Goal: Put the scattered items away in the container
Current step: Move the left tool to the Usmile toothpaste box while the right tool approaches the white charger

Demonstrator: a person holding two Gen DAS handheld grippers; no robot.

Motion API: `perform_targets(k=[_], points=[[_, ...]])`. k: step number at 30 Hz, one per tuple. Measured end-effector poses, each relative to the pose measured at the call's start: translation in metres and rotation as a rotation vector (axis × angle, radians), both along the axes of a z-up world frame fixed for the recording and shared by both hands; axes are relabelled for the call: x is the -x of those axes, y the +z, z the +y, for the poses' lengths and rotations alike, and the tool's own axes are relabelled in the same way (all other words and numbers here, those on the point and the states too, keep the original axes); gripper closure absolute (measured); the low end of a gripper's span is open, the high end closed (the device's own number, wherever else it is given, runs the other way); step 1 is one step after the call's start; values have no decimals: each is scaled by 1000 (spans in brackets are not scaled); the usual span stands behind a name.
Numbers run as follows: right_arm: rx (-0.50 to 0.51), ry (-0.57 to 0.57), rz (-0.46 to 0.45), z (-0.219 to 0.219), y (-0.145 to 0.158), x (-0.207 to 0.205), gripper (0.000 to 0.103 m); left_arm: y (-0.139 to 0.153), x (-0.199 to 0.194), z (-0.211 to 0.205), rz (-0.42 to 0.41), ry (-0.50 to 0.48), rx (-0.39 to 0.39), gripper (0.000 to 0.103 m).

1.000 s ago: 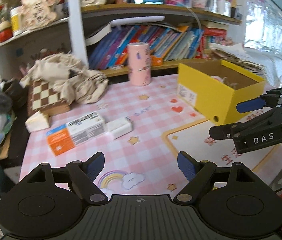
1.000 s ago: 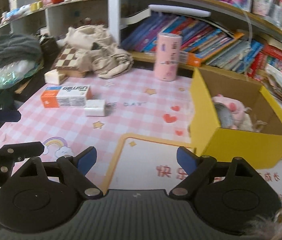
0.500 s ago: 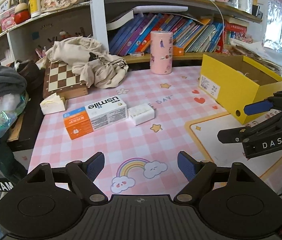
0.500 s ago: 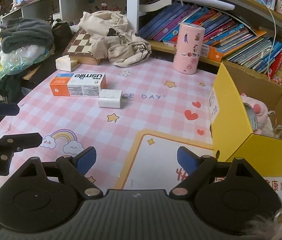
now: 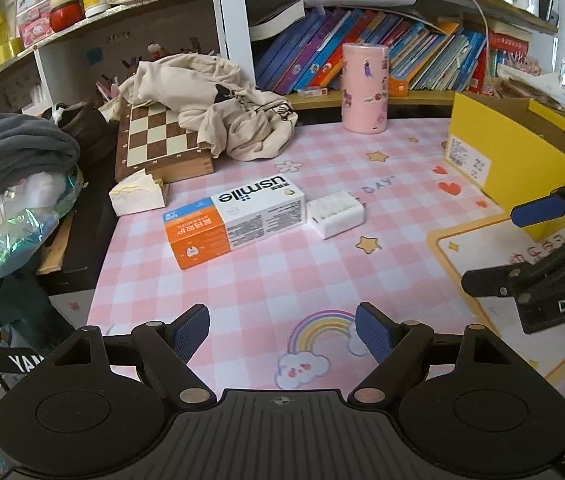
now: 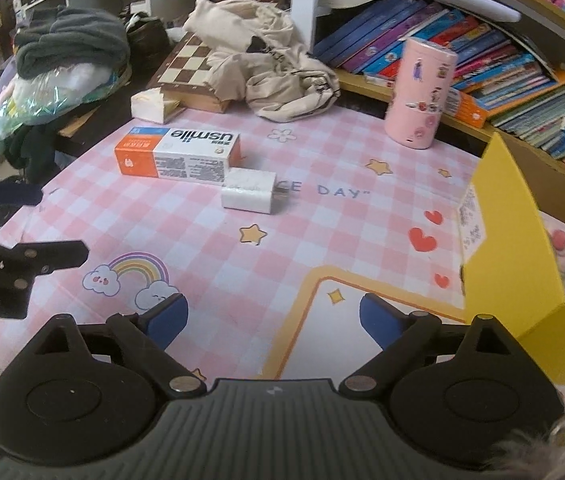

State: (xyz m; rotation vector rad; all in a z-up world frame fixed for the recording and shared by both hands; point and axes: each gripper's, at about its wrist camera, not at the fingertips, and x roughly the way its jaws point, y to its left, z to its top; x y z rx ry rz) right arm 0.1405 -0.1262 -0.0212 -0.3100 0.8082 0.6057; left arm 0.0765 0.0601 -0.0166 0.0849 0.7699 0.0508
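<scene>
Trouble lies at twelve o'clock, where the toothpaste box touches the white charger on the counter: either gripper, left or right, jaws apart and empty, could nudge both instead of lifting one toward the yellow box.

The table is covered by a smooth, printed pink-check mat with a slight sheen. The usmile box is seen as glossy printed card, the yellow container as matt cardboard. The white charger looks like smooth plastic. Crumpled beige cloth is draped on a lacquered wooden chessboard. Ribbed blue pads are borne by matt black plastic fingers.
</scene>
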Motion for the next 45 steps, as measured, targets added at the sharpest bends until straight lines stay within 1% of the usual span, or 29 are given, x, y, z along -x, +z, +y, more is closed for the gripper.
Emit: perform_targets(k=[5, 8, 13, 18, 25, 33, 35, 37, 39, 41, 45], points=[[-3, 16, 38, 17, -6, -16, 9, -12, -21, 14, 23, 7, -15, 20], [-5, 22, 42, 27, -9, -28, 9, -19, -33, 20, 31, 4, -27, 20], [9, 20, 30, 45, -16, -54, 9, -25, -55, 30, 28, -4, -58, 20], [22, 12, 39, 62, -27, -77, 9, -27, -78, 36, 13, -25, -95, 20], [39, 9, 43, 77, -40, -89, 9, -31, -102, 45, 4, -47, -141, 20], [27, -12, 37, 85, -48, -101, 9, -40, -123, 61, 6, -61, -183, 20], [27, -15, 31, 87, -49, -103, 9, -42, -129, 64, 8, -91, -183, 15], [26, -18, 23, 89, -51, -105, 9, -45, -134, 65, 15, -137, -188, 15], [18, -23, 22, 91, -51, -108, 9, -49, -138, 64, 14, -187, -207, 12], [6, -27, 25, 92, -52, -110, 9, -52, -140, 63, 7, -230, -222, 10], [-3, -27, 28, 96, -53, -113, 10, -54, -149, 63, 24, -280, -217, 9]])
